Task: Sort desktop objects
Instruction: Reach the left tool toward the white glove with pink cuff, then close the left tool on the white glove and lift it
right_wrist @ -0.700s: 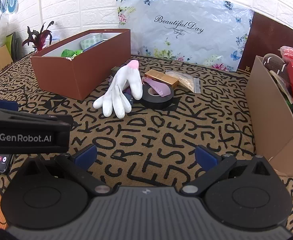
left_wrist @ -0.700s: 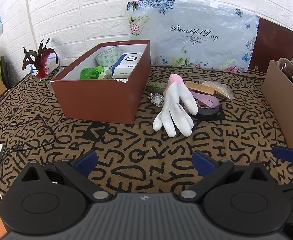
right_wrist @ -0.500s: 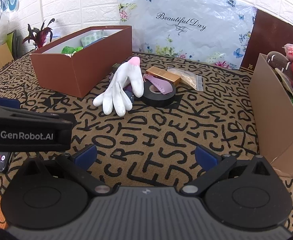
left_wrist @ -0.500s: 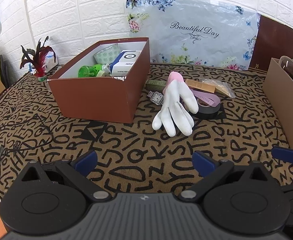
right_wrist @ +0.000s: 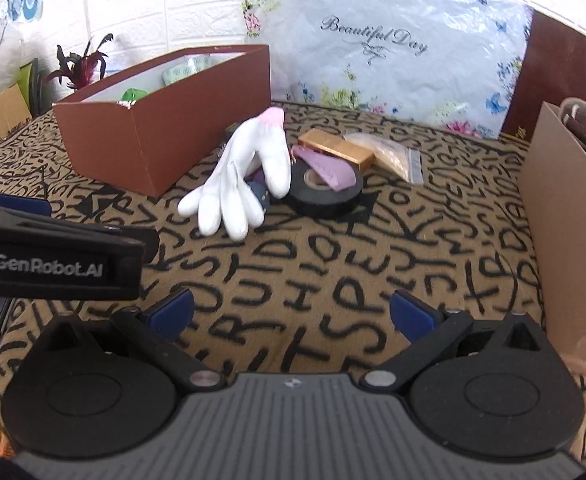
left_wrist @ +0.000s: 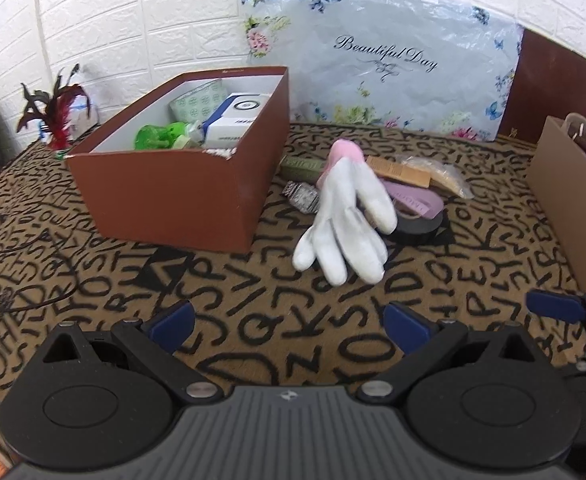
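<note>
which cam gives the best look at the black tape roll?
Right wrist. The black tape roll shows its full ring and core there, with only a purple strap lying across it. In the left wrist view the white glove and strap cover most of the roll; only its right rim shows.

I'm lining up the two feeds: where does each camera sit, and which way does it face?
Left wrist: sits on the left tool, facing the white glove and brown box; the right tool's blue finger shows at right.
Right wrist: sits on the right tool, facing the black tape roll; the left tool crosses at left.
Both share glove, box, tape and patterned cloth.
</note>
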Tool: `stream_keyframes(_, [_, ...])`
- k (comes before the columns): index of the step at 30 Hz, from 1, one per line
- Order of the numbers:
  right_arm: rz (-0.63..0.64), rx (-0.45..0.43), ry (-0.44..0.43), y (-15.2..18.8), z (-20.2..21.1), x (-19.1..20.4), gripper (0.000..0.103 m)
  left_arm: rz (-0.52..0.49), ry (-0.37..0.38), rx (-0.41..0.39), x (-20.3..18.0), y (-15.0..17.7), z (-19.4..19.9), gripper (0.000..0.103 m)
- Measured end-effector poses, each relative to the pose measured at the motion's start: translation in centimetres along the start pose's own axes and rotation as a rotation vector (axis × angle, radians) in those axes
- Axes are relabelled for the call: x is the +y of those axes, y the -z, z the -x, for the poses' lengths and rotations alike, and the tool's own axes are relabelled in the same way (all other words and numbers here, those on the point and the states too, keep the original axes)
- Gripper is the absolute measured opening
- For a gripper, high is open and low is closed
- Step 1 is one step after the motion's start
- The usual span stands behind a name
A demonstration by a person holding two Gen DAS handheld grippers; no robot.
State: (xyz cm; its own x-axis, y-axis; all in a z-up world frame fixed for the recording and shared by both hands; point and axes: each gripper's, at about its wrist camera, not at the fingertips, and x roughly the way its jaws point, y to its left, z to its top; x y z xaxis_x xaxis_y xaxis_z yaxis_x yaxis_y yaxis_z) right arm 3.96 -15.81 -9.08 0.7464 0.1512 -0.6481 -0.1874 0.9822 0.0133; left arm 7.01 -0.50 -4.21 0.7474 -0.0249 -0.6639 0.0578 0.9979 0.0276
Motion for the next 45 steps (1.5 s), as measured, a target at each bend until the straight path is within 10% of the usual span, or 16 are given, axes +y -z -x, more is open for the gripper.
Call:
stream_keyframes(19, [0.124, -0.086, 0.028, -4.3, -7.6, -4.1, 0.082, 0.08, 0.135, -0.012, -1.4, -6.1, -8.1, 0.069])
stream_keyframes(26, [0.149, -0.044, -0.045, -4.4, -10.7, -4.4, 0.079, 0.144, 0.186, 0.044, -0.9, -6.1, -10.5, 0.009])
stream_keyframes(35, [0.123, -0.058, -0.108, -4.1, -10.0, -4.4, 0.058, 0.103, 0.216, 0.017, -0.3, -5.1, -7.2, 0.004])
stream_keyframes(38, [0.086, -0.036, -0.13, -3.4, -8.3, -4.9, 0.017, 0.096, 0.253, 0.027, 0.3, -4.1, -5.2, 0.004])
stream_keyframes(45, [0.098, -0.04, -0.083, -1.9, -5.2, -4.7, 0.021, 0.086, 0.267, 0.072, 1.0, -0.5, -2.7, 0.004])
